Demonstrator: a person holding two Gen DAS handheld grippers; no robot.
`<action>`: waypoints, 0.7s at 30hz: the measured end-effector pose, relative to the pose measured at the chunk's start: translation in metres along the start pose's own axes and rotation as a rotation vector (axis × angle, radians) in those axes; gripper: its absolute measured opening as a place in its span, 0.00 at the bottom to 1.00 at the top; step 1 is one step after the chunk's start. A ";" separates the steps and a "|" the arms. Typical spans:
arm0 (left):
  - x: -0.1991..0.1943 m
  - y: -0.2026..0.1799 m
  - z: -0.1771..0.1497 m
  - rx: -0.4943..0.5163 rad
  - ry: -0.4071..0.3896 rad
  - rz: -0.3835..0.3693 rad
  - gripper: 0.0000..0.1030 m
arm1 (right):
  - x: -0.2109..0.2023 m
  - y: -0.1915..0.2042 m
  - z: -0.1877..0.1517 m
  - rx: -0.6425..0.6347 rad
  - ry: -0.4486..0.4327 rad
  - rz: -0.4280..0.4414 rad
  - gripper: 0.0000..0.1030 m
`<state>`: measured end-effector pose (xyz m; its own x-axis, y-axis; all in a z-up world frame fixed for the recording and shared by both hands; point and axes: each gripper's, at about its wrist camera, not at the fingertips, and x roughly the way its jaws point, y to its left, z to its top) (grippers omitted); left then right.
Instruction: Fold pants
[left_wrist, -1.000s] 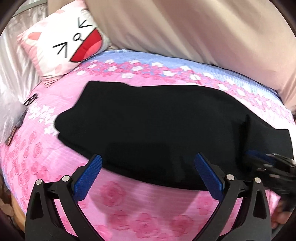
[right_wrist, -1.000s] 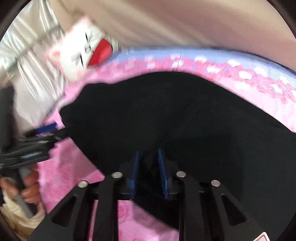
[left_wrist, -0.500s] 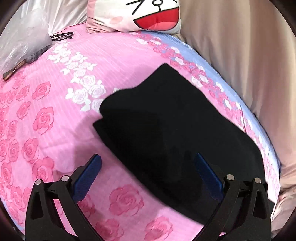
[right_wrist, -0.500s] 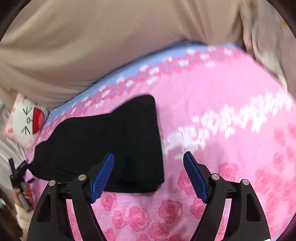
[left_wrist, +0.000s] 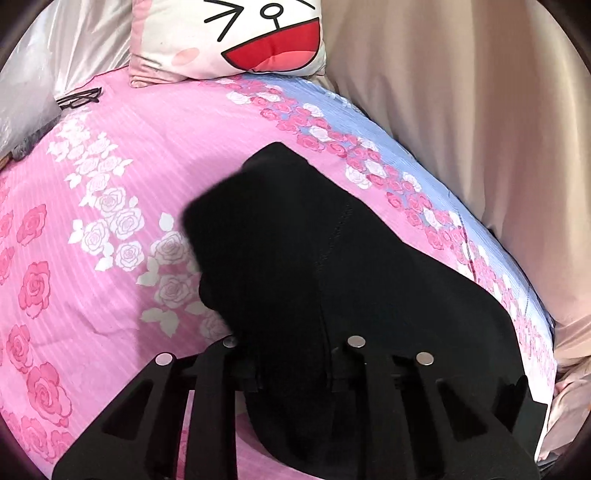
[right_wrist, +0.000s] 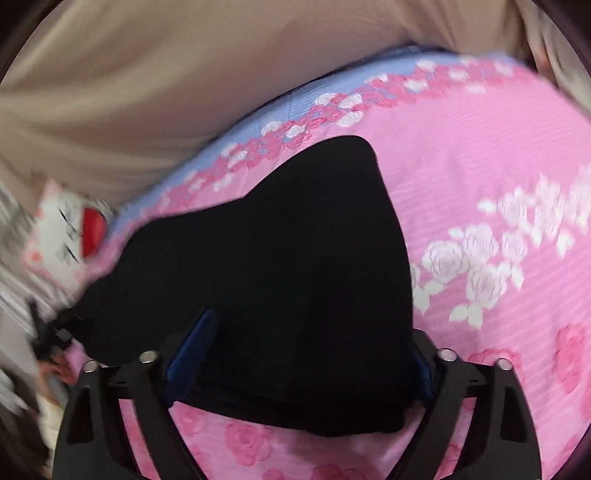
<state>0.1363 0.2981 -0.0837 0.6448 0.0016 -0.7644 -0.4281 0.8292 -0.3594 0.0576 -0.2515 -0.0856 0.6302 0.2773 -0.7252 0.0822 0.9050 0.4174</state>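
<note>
Left wrist view: the black pants (left_wrist: 314, 266) lay folded lengthwise on the pink rose-printed bedsheet (left_wrist: 96, 229), running from a narrow end near the sheet's blue border toward the camera. The left hand-held gripper (left_wrist: 291, 376) had just closed; its jaws stood drawn together on a fold of the pants at their near end, the dark cloth filling the space between the fingers and hiding the pads. A cartoon-face pillow (left_wrist: 236, 37) stood at the head of the bed, a pair of spectacles (left_wrist: 79, 98) lay on the sheet beside it, and a beige curtain (left_wrist: 461, 110) hung along the far side.

Right wrist view (blurred): the pants (right_wrist: 288, 266) spread across the bedsheet (right_wrist: 480, 166), their near edge lying between the fingers of the right hand-held gripper (right_wrist: 299, 369). Its jaws had just been closing, yet they stood well apart, the blue pad (right_wrist: 192, 347) of one finger resting against the cloth and the other pad mostly hidden behind the garment's edge; whether the pads pressed the cloth could not be told. The pillow (right_wrist: 66, 236) appeared at far left, below the curtain (right_wrist: 147, 74).
</note>
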 end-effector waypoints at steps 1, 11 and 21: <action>-0.004 -0.003 0.000 0.005 -0.003 -0.002 0.17 | -0.004 -0.003 0.002 0.032 -0.002 0.035 0.30; -0.079 -0.038 -0.014 0.095 -0.028 -0.130 0.17 | -0.090 -0.015 0.012 -0.063 -0.083 -0.049 0.16; -0.071 -0.067 -0.097 0.247 0.148 -0.140 0.23 | -0.144 -0.113 -0.044 0.039 -0.025 -0.279 0.24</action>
<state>0.0579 0.1882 -0.0570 0.5795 -0.1890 -0.7928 -0.1627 0.9263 -0.3397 -0.0764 -0.3798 -0.0524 0.5978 0.0105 -0.8016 0.2846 0.9320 0.2244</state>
